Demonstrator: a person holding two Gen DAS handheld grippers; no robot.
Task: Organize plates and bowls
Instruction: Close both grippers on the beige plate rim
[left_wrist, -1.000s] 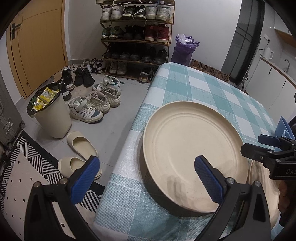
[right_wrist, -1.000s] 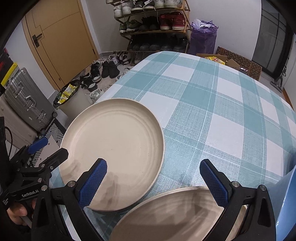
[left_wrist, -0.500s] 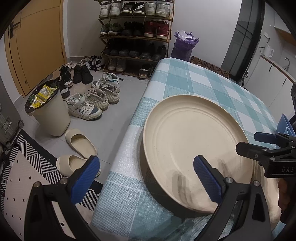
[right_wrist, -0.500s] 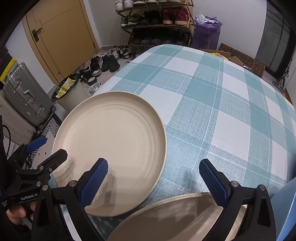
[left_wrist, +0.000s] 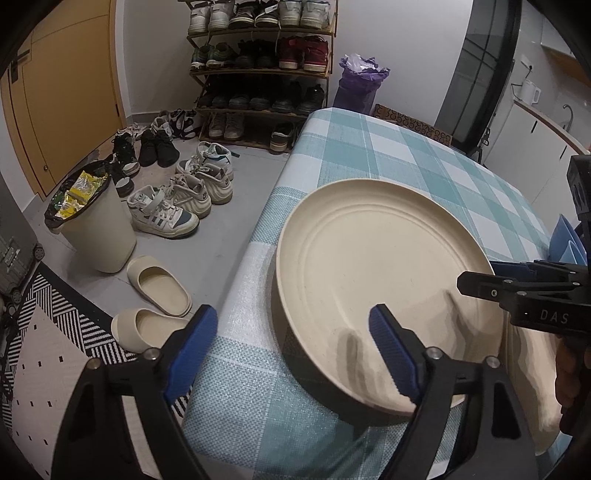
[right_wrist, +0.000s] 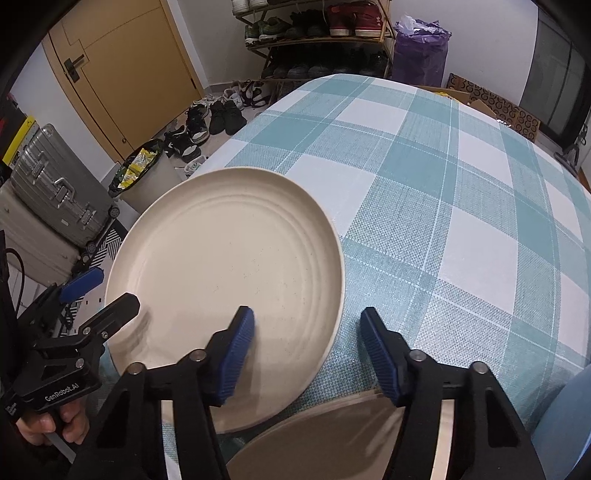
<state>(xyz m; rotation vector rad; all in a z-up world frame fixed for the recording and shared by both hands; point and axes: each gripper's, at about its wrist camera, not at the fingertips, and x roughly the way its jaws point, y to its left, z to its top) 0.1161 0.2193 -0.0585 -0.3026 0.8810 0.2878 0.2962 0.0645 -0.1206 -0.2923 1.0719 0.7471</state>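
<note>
A large cream plate (left_wrist: 373, 273) lies on the teal checked tablecloth (left_wrist: 373, 151) at the table's near left corner; it also shows in the right wrist view (right_wrist: 225, 280). A second cream plate (right_wrist: 332, 439) sits lower, at the table's front edge, under my right gripper. My left gripper (left_wrist: 291, 347) is open, its right finger over the plate's near rim and its left finger off the table edge. My right gripper (right_wrist: 306, 350) is open but narrower, straddling the first plate's near right rim.
A blue object (left_wrist: 565, 240) sits at the right table edge. On the floor to the left are a lined bin (left_wrist: 92, 225), slippers (left_wrist: 159, 284), several shoes, a shoe rack (left_wrist: 258, 66) and a grey suitcase (right_wrist: 55, 192). A purple bag (right_wrist: 421, 48) stands behind the table.
My right gripper's fingers have closed to about half their earlier gap and moved toward the first plate's rim. The left gripper has shifted slightly and stays open.
</note>
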